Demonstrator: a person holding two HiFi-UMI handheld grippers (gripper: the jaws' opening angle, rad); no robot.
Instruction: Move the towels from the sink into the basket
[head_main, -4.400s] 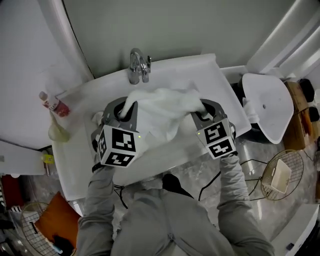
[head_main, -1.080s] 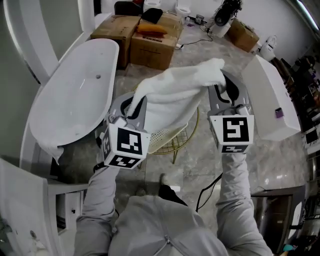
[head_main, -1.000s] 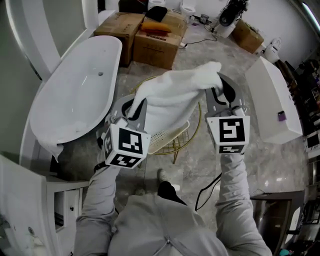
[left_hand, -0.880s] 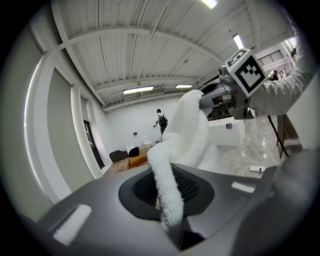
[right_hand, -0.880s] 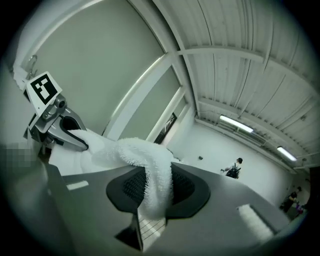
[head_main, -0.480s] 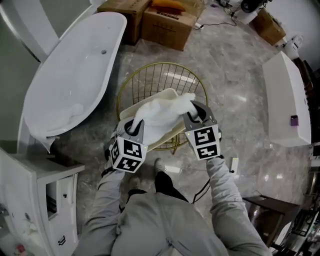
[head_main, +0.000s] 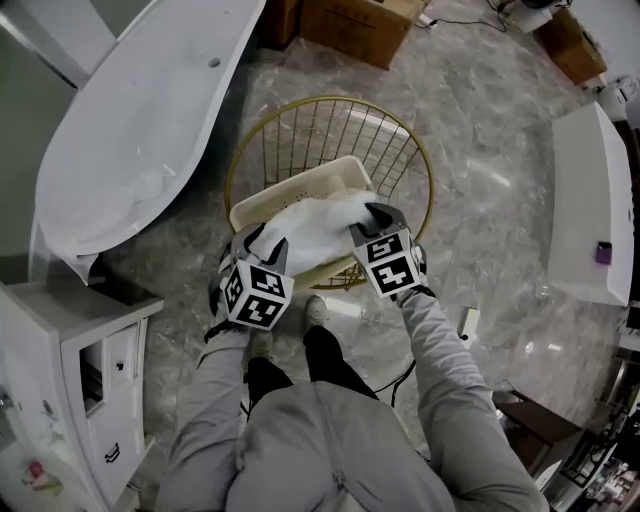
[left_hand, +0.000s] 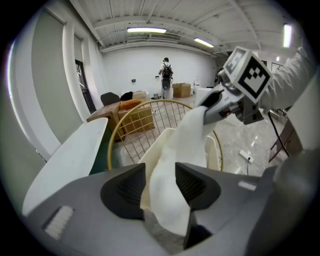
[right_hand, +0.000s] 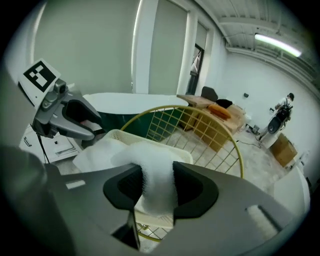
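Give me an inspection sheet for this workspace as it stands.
Surface: grey marble floor.
Job's things: white towel stretched between both grippers, sagging onto the cream perforated plastic basket inside a round gold wire frame.
Clutter: brown cardboard box beyond the frame.
Grippers: both pairs of jaws have just been opening; left gripper's stand apart, towel loose between; right gripper's pads touch the towel on both sides.
Cables: white plug block lying on the floor.
Surroundings: white bathtub, white cabinet.
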